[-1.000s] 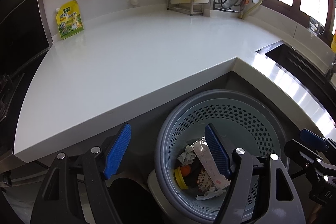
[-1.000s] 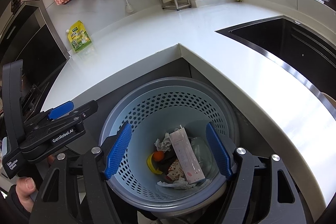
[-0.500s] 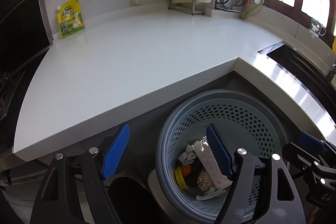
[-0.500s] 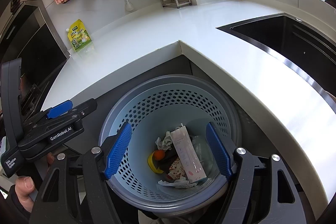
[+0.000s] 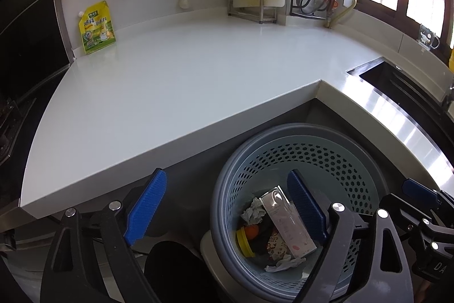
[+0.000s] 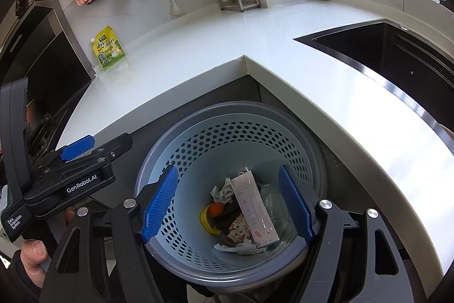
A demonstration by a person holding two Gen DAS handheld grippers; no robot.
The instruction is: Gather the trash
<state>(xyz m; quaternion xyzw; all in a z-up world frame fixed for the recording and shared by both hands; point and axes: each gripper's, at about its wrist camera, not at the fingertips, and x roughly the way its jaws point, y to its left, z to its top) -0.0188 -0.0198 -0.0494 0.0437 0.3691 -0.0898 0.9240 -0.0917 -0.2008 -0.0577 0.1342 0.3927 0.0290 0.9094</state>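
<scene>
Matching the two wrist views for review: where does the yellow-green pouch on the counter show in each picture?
Left wrist view: the yellow-green pouch leans against the back wall, upper left, beside the dark appliance.
Right wrist view: the same pouch sits left of centre in the upper half, at the counter's back edge.
Shared landmark: the perforated blue bin below the counter's inner corner, low in both views.

I read "GenRobot.AI" and "Data Acquisition System" on the left gripper (image 6: 76, 146); "DA" shows on the right gripper's body (image 5: 420, 190). The yellow pouch's (image 6: 109, 51) print is illegible.
</scene>
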